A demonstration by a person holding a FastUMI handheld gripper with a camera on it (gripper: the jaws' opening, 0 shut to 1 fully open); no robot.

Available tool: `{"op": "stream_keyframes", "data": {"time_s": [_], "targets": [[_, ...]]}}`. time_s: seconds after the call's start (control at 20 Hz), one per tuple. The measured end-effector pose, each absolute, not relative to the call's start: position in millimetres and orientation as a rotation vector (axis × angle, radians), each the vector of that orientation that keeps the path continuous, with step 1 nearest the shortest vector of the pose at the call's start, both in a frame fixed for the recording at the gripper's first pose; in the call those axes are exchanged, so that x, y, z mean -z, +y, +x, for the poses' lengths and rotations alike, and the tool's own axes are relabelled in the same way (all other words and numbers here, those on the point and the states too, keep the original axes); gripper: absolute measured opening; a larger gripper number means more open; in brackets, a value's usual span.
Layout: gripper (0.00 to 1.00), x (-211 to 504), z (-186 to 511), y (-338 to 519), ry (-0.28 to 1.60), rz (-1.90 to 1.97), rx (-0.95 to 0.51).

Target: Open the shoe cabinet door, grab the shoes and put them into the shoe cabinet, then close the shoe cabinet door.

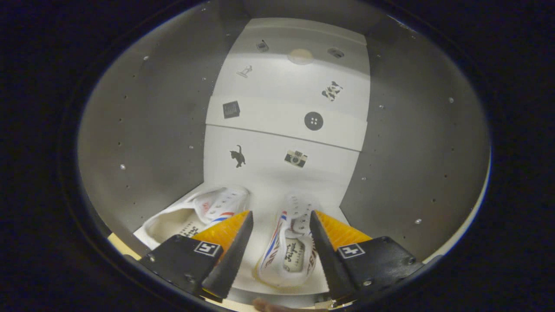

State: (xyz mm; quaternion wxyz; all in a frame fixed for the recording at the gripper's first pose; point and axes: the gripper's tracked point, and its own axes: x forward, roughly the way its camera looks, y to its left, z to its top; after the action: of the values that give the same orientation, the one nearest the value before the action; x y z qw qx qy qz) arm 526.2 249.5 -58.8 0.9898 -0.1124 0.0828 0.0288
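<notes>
I am looking into the shoe cabinet [151,130], whose grey side walls and white back panel [286,108] with small stickers rise ahead. Two white shoes with red and blue stripes rest on the white cabinet floor. The right shoe [288,249] lies between my fingers, its heel nearest me and its toe pointing to the back. The left shoe [195,214] sits beside it, partly behind my left finger [230,242]. My gripper [279,219] is open; its fingers stand on either side of the right shoe without clearly pressing on it.
A white shelf [286,123] crosses the back panel above the shoes, and another shelf sits higher up. Grey side walls dotted with small holes close in on both sides. A pale strip of the cabinet's front edge [121,247] shows near my left finger.
</notes>
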Motion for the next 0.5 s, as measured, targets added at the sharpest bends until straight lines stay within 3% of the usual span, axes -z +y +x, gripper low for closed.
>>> {"op": "stream_keyframes", "data": {"time_s": [0.1,0.2,0.5], "targets": [[0.93,46,504,251,0.139,-0.237,-0.042],[0.99,31,477,254,0.104,-0.231,-0.024],[1.0,-23,369,278,0.016,-0.209,-0.069]]}}
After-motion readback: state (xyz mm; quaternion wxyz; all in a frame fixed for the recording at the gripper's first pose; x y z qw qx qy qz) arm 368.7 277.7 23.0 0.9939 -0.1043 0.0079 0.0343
